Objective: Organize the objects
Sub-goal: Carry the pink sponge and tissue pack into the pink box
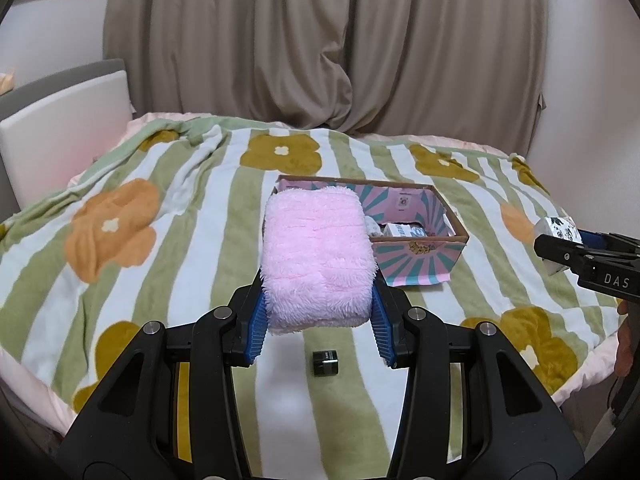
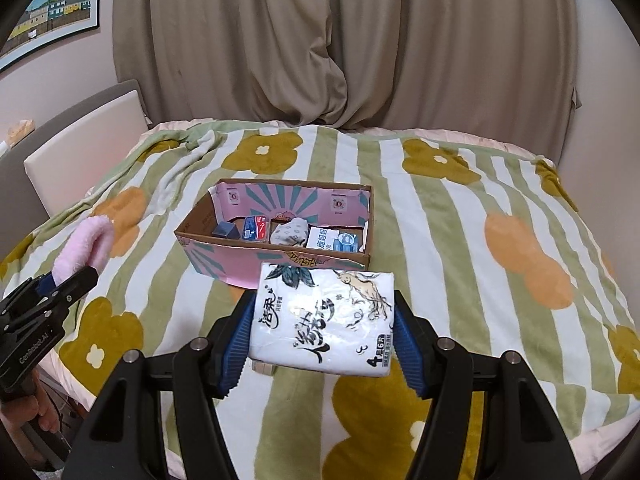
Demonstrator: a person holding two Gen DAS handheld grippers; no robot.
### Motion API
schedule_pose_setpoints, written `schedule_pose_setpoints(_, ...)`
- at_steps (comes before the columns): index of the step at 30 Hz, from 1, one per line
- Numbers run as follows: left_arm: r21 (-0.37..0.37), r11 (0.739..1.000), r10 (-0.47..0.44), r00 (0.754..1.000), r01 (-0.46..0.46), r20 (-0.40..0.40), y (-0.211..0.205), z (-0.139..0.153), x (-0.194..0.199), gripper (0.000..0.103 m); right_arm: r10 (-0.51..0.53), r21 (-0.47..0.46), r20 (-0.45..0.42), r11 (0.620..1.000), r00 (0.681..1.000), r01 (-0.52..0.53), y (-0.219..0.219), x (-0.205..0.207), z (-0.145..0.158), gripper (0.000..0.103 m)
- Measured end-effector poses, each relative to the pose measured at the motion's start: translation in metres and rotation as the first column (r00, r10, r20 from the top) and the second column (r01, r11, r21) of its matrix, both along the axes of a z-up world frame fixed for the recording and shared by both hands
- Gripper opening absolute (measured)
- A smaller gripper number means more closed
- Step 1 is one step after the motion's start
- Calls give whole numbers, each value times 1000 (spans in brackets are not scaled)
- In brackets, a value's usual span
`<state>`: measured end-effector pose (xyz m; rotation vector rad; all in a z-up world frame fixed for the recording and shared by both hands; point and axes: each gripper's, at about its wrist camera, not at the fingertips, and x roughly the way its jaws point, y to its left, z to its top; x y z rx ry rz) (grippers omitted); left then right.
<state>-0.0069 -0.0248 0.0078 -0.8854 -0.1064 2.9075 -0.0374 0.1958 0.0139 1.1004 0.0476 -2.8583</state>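
My left gripper (image 1: 318,312) is shut on a fluffy pink folded towel (image 1: 318,256), held above the flowered blanket. My right gripper (image 2: 322,332) is shut on a white tissue pack (image 2: 324,316) with black lettering, held in the air just in front of the cardboard box (image 2: 224,262). The box has a pink and teal lining and holds several small items: a dark blue block, a blue packet, a rolled grey cloth and a white packet. In the left wrist view the box (image 1: 420,258) lies behind the towel, and the right gripper (image 1: 560,246) with the pack enters from the right.
A small black cube (image 1: 325,362) lies on the blanket (image 1: 160,208) below the left gripper. A beige headboard (image 2: 80,140) stands at the left, curtains (image 2: 320,40) hang behind the bed, and a framed picture (image 2: 52,12) is on the wall. A person's hand (image 2: 28,408) holds the left gripper.
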Motion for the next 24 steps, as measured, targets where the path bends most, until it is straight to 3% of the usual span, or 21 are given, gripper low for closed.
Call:
schedule_pose_setpoints(12,0,999,-32,999,32,26,2,10,-47,40,11,23,18,1000,1000,-12,0,-41,4,59)
schedule_pose_setpoints(24,-14,996,-85,986,88,146,10,3,-165,40,13,49,103,999,995,-18,2,-135,-2,59)
